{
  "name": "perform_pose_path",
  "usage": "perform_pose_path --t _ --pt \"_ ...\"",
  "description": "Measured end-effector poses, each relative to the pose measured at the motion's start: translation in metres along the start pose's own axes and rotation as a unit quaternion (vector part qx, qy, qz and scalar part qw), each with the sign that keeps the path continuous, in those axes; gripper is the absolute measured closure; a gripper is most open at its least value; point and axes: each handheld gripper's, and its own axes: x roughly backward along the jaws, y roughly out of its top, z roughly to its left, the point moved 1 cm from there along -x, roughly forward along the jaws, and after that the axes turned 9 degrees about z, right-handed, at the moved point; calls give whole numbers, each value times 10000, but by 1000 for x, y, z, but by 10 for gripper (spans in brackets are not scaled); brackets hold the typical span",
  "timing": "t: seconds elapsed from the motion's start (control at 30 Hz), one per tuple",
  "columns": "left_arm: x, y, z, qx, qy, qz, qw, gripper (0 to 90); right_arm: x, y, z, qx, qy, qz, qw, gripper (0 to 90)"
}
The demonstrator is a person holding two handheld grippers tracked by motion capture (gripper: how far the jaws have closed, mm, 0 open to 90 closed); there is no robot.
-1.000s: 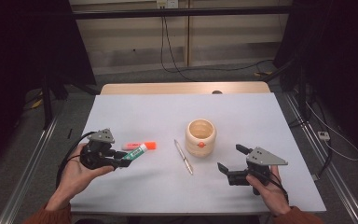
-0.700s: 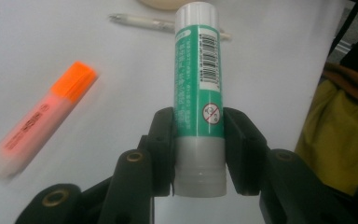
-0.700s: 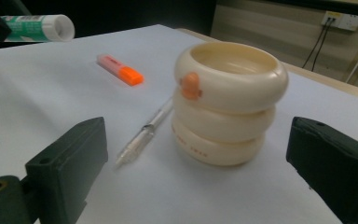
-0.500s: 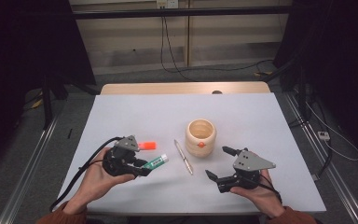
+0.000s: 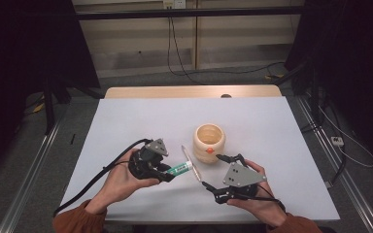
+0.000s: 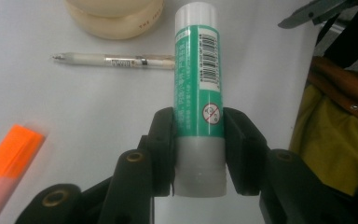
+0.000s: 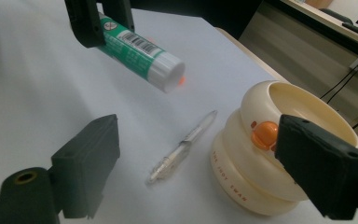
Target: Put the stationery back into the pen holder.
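Note:
My left gripper (image 6: pixel 198 140) is shut on a green glue stick (image 6: pixel 198 84) with a white cap, gripping it near its grey base. In the high view the left gripper (image 5: pixel 167 171) holds the glue stick (image 5: pixel 180 168) level, cap pointing right at a clear pen (image 5: pixel 192 163) lying on the table. My right gripper (image 5: pixel 211 171) hovers just right of the pen, in front of a cream cup (image 5: pixel 209 141). Its jaws have just been closing a little but still stand wide, and the pads (image 7: pixel 91 163) touch nothing. Ahead of them lie the pen (image 7: pixel 184 147) and the cup (image 7: pixel 279 149).
An orange highlighter (image 6: pixel 9 158) lies on the white table (image 5: pixel 272 126) beside the left gripper. The cup carries an orange knob (image 7: pixel 265 134) on its side. A black cable (image 5: pixel 92 182) trails from the left gripper over the front edge.
The left gripper has carried the glue stick rightward to the pen. The right gripper has moved left and slightly up toward the pen and cup, its jaws a bit narrower.

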Motion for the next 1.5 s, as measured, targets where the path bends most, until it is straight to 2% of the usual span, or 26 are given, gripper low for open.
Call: perform_pose_path --t 0.17,0.2,0.23,0.37,0.43,0.5,0.6,0.63,0.7,0.8,0.9,1.03,1.17,1.27,1.33,1.37,1.43,1.47,1.5 --pt "-9 9 -3 -55 -72 118 9999 659 -3 1 4 229 -44 137 9996 162" --pt "-10 11 -2 -155 -23 203 9997 660 -3 2 4 267 -59 131 9995 170" --pt "-11 13 -3 -119 -55 178 9998 659 -3 4 5 321 -59 143 9994 176" --pt "-9 20 -3 -227 -60 196 9995 660 -5 8 7 458 -64 150 9988 189" --pt "-12 23 -2 -279 -100 248 9993 660 -8 6 8 534 -72 246 9982 200" --pt "-16 24 -2 -278 -240 297 9989 660 -11 3 10 629 -87 331 9974 215" --pt "-24 25 1 -230 -327 411 9984 660 -14 1 10 721 -100 405 9965 240" --pt "-25 26 3 -291 -367 463 9978 660 -14 1 10 744 -91 423 9963 246" --pt "-28 28 5 -234 -440 450 9977 660 -16 1 9 828 -120 460 9954 271" --pt "-29 29 5 -265 -407 500 9976 660 -19 4 11 1068 -169 520 9928 301" --pt "-30 32 1 -339 -373 544 9972 660 -22 4 16 1363 -209 645 9883 327" --pt "-33 36 -3 -366 -446 603 9965 660 -26 5 21 1617 -217 695 9841 404" --pt "-36 36 -1 -308 -435 609 9967 660 -28 6 25 1894 -249 742 9788 464" --pt "-37 37 -1 -291 -495 656 9962 660 -31 6 28 2027 -268 761 9759 495" --pt "-38 36 0 -319 -474 679 9961 660 -33 6 29 2057 -277 751 9753 522" --pt "-39 36 0 -310 -478 680 9961 660 -34 6 29 2142 -273 719 9738 537" --pt "-38 37 0 -302 -475 690 9960 660 -35 7 31 2139 -281 754 9735 556" --pt "-38 37 0 -302 -495 694 9959 660 -35 7 31 2225 -296 724 9718 559" --pt "-38 37 0 -261 -503 677 9961 660 -36 7 31 2226 -302 721 9718 560"
